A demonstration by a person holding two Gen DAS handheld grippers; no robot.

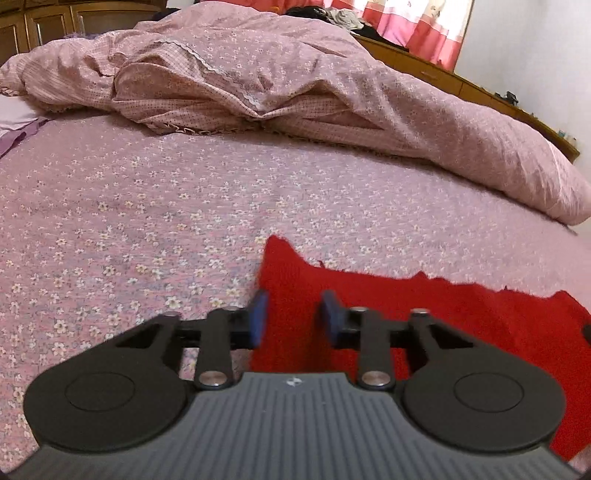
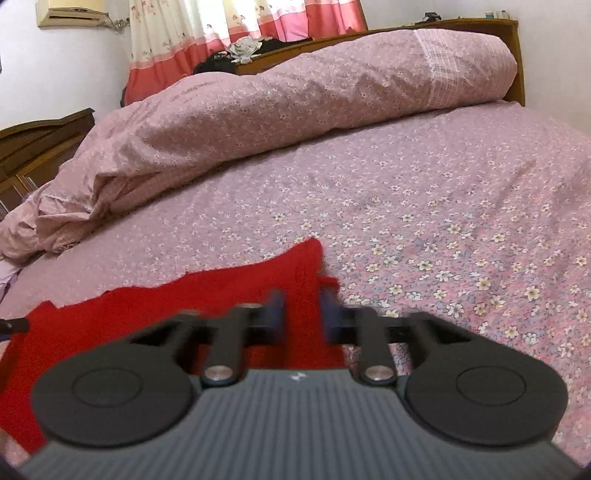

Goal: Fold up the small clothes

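Observation:
A red knitted garment (image 1: 424,306) lies flat on the floral bedsheet. In the left wrist view my left gripper (image 1: 293,317) is over the garment's left edge, its blue pads apart, nothing between them but the cloth below. In the right wrist view the same red garment (image 2: 184,306) lies at the lower left. My right gripper (image 2: 303,314) is over its right corner, pads blurred and a little apart, with red cloth showing in the gap. Whether that cloth is pinched is unclear.
A rumpled pink floral duvet (image 1: 295,85) is heaped across the far side of the bed and also shows in the right wrist view (image 2: 295,103). A wooden headboard (image 2: 513,55) and red-and-white curtains (image 2: 240,18) stand behind. The floral sheet (image 1: 129,229) spreads around the garment.

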